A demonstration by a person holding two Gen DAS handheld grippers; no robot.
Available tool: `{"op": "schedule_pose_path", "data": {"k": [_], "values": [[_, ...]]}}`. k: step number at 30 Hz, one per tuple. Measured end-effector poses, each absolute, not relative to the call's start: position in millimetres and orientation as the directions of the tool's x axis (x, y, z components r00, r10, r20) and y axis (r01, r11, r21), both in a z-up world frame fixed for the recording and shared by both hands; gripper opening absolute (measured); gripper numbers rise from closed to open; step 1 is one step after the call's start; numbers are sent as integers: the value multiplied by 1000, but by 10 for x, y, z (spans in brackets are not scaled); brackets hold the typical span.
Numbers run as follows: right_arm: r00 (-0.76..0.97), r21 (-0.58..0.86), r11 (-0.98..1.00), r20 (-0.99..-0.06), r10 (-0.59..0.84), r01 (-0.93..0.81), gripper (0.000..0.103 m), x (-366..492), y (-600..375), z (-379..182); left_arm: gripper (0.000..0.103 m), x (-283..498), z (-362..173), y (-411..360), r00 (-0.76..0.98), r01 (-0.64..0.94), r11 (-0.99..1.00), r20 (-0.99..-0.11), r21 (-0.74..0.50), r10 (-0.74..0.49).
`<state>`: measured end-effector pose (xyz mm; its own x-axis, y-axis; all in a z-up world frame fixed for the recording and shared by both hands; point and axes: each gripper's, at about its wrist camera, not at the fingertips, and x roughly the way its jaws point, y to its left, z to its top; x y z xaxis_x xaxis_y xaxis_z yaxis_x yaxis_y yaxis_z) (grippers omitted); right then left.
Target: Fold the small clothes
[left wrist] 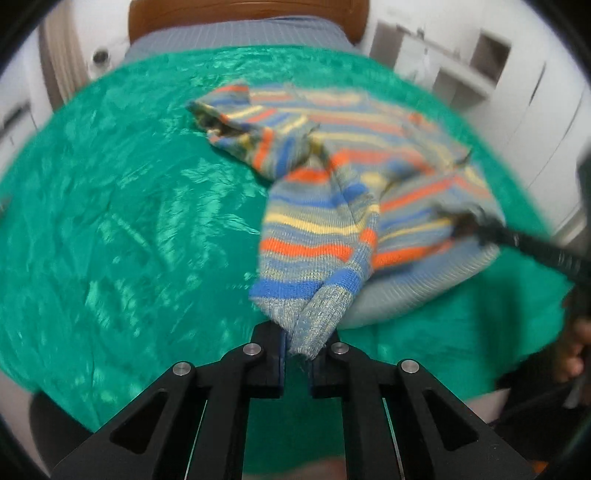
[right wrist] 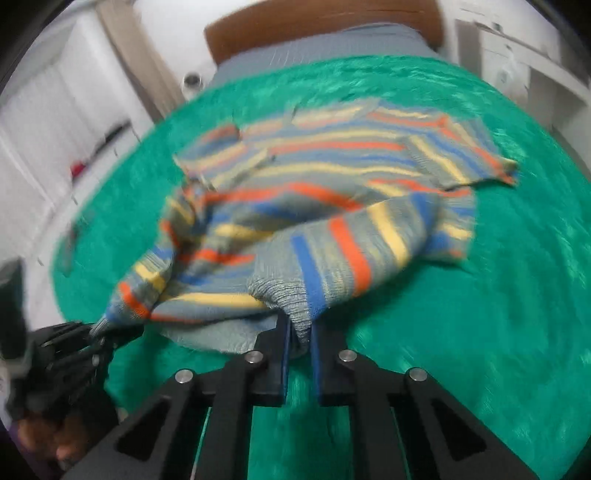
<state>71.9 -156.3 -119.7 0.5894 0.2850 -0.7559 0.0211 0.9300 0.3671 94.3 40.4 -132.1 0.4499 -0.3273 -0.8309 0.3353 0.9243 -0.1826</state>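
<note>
left gripper (left wrist: pixel 297 354) clamped on grey ribbed cuff of striped sweater (left wrist: pixel 354 155); right gripper (right wrist: pixel 300 345) likewise pinched on the other cuff (right wrist: pixel 291 299). both sleeves drawn toward the cameras, body of sweater spread flat on green cloth (left wrist: pixel 110 221), brown headboard (right wrist: pixel 321 22) beyond.

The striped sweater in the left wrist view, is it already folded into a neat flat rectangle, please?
No, the striped sweater lies rumpled on the green blanket, its cuff pinched in the left tongs.

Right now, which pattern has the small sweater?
The sweater has orange, blue and yellow stripes on grey; clearest in the right wrist view.
</note>
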Motion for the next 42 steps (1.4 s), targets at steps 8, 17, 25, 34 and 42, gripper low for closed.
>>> {"op": "schedule_pose_path", "data": {"k": [8,17,25,34,42], "values": [[453,400,904,-841,297,150,22,3,-1856,-1641,8,681,-1753,585,251,301,916,-904,-266,-345],[488,294,926,-860,148,236,68,-230,-2042,-1573,44,627,-1806,909,309,163,966,-919,-203,-245],[514,386,895,-827,228,224,72,-120,-2112,-1449,74,785,-1700,1182,369,114,960,-886,-257,-281],[529,364,904,-824,202,222,76,-276,-2221,-1259,75,884,-1779,829,347,230,944,-886,-236,-306],[415,293,929,-892,181,224,54,158,-1804,-1867,5,935,-1875,823,313,222,956,-914,-194,-258]]}}
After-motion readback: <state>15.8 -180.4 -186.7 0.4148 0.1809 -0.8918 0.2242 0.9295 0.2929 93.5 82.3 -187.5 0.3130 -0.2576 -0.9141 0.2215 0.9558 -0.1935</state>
